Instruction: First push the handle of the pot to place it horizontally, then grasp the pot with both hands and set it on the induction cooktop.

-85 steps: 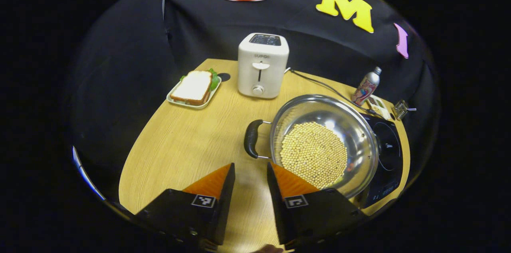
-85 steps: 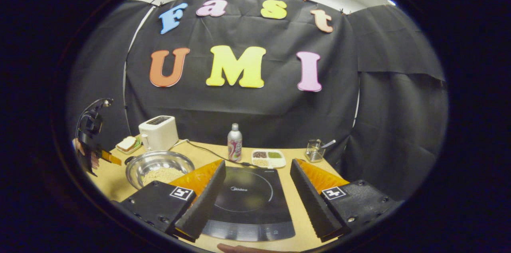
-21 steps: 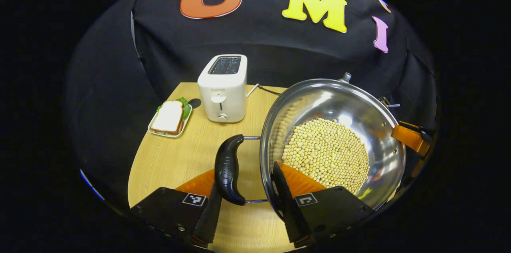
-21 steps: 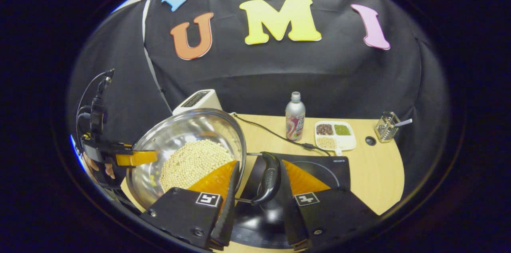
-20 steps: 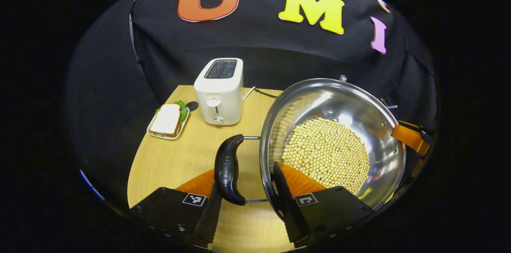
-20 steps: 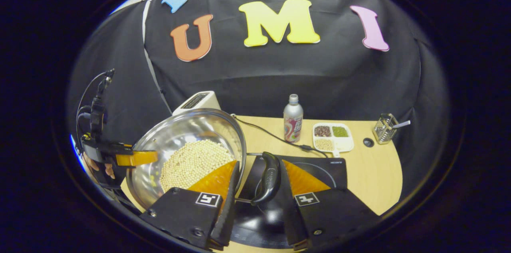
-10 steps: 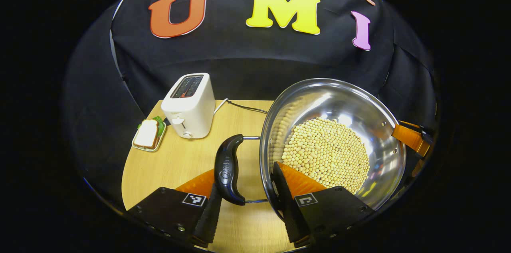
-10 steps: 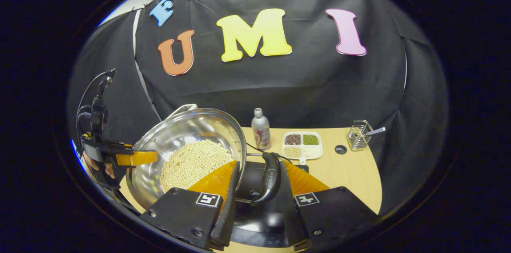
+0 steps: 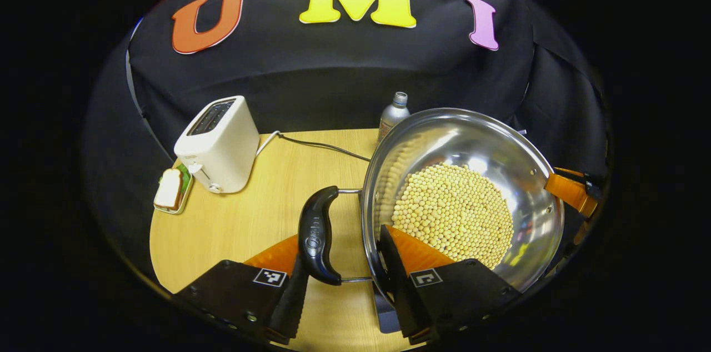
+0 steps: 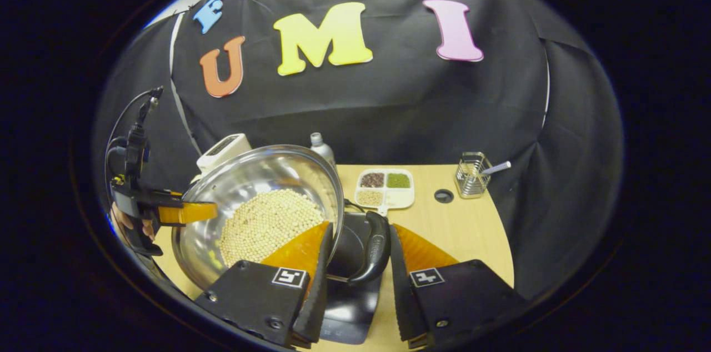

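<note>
Steel pot (image 9: 461, 202) of beans is held aloft, carried rightward since the earlier frame, over the induction cooktop (image 10: 350, 307). Left gripper (image 9: 344, 257) and right gripper (image 10: 358, 255) fingers stay clamped on its handles

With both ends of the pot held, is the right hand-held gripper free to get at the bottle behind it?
Probably not. The right hand-held gripper straddles a pot handle, helping carry the pot of beans, and the bottle stands beyond the pot's far rim.

Even bright light, glare in the pot (image 9: 472, 141) (edges fisheye-bent), sharp.
</note>
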A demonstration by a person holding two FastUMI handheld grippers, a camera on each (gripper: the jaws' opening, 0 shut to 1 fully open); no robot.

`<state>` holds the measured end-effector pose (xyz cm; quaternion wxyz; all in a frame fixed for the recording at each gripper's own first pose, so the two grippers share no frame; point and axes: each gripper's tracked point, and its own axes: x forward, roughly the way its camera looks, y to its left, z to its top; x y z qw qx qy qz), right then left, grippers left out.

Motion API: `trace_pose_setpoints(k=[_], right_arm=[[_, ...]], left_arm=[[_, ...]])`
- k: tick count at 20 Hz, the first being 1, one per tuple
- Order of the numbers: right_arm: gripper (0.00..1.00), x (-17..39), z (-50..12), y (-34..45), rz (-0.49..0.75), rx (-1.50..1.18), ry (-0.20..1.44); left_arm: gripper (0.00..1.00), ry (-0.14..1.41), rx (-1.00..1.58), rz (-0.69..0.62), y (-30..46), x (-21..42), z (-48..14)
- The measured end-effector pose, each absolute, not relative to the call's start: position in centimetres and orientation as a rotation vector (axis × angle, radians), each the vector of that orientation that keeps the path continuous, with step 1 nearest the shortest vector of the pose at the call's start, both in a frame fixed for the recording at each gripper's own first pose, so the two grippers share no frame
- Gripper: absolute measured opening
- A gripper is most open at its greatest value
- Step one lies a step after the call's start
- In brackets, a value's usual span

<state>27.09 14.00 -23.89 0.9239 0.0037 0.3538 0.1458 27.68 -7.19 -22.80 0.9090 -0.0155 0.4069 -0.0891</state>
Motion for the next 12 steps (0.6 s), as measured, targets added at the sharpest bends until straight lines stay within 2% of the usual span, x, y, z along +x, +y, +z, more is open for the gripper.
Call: trace_pose_setpoints(k=[2, 3, 5, 6, 7, 8, 9, 10, 11, 12], right_arm=[[0.52, 27.6, -25.2, 13.0, 0.289, 0.001, 0.734], [0.51, 27.9, -25.7, 12.5, 0.284, 0.002, 0.734], [0.52, 28.4, -27.2, 11.9, 0.285, 0.006, 0.739], [0.52, 28.6, -28.0, 11.8, 0.286, 0.013, 0.746], [0.54, 28.8, -28.9, 11.7, 0.29, 0.014, 0.751], [0.54, 28.9, -29.6, 11.7, 0.294, 0.019, 0.756], [0.54, 28.9, -30.3, 11.8, 0.298, 0.019, 0.759], [0.52, 29.0, -30.9, 11.8, 0.298, 0.026, 0.76], [0.52, 29.1, -31.5, 11.8, 0.299, 0.025, 0.76], [0.51, 29.1, -32.0, 11.8, 0.295, 0.023, 0.76]], left_arm=[[0.65, 0.85, -0.035, -0.198, -8.4, 28.2, -24.3], [0.76, 0.852, -0.035, -0.2, -8.8, 28.4, -25.0], [0.76, 0.845, -0.034, -0.197, -9.4, 28.8, -26.2], [0.65, 0.846, -0.031, -0.191, -9.6, 28.8, -26.7], [0.65, 0.842, -0.027, -0.186, -9.7, 29.0, -27.2], [0.76, 0.844, -0.024, -0.181, -9.7, 29.1, -27.9], [0.65, 0.847, -0.03, -0.176, -9.7, 29.1, -28.5], [0.76, 0.851, -0.035, -0.173, -9.4, 29.1, -29.2], [0.76, 0.852, -0.036, -0.172, -9.4, 29.2, -29.7], [0.65, 0.853, -0.034, -0.173, -9.5, 29.2, -30.3]])
